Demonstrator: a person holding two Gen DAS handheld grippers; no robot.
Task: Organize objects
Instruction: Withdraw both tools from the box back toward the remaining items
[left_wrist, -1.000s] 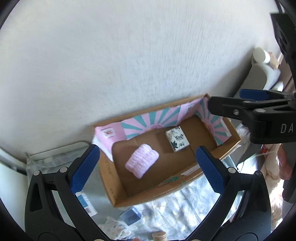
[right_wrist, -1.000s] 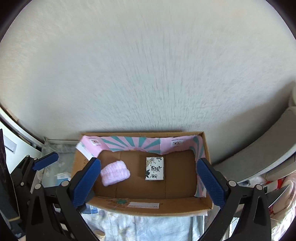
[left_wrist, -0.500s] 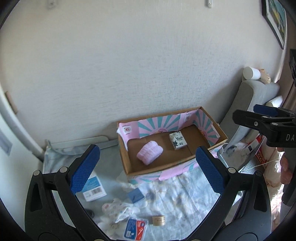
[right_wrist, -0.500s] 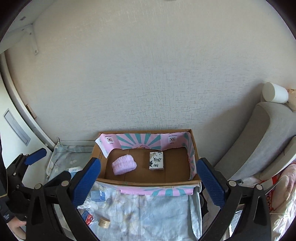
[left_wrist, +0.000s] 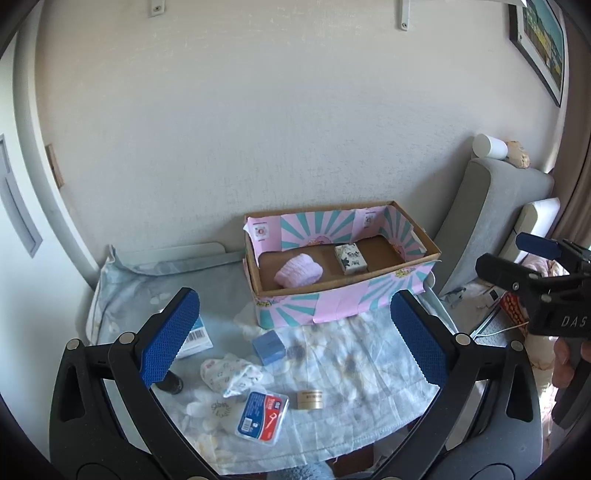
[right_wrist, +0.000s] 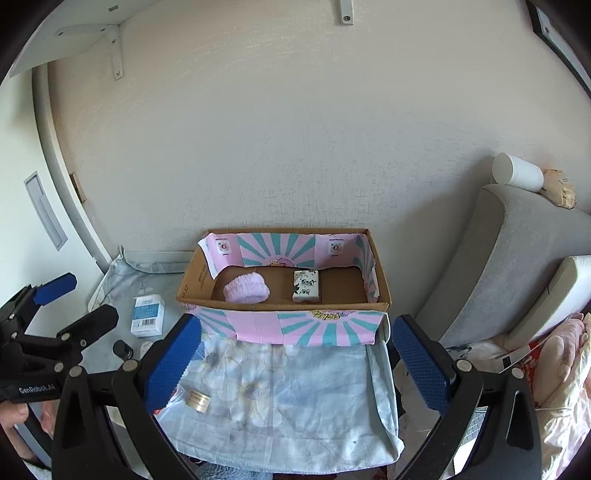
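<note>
Left wrist view: left tongs (left_wrist: 293, 334) are hanging wide open and empty above a surface (left_wrist: 369, 354) covered in pale blue floral cloth. A cardboard box (left_wrist: 343, 291) with pink and teal sunburst lining is sitting at the far edge against the wall, holding a pink knitted item (left_wrist: 298, 275) and, apart from it to the right, a small white patterned carton (left_wrist: 350, 259). Lying loose on the cloth in front of the box are a blue cube (left_wrist: 268, 347), a crumpled patterned cloth (left_wrist: 231, 374), a red and blue packet (left_wrist: 263, 415), a squat gold-coloured tin (left_wrist: 309, 400), a white and blue box (left_wrist: 195, 334) partly hidden by the left finger, and a small dark bottle (left_wrist: 170, 386). Right tongs (left_wrist: 511, 260) are showing at the right edge, held by a hand (left_wrist: 563, 363). Right wrist view: right tongs (right_wrist: 295, 360) are likewise gaping wide and gripping nothing, facing the cardboard box (right_wrist: 291, 323). The pink knitted item (right_wrist: 246, 288) and patterned carton (right_wrist: 306, 285) are resting inside it. The white and blue box (right_wrist: 147, 315), dark bottle (right_wrist: 123, 348) and gold-coloured tin (right_wrist: 197, 400) are lying to the left. Left tongs (right_wrist: 72, 301) are appearing at the left edge, fingers spread apart, empty.
</note>
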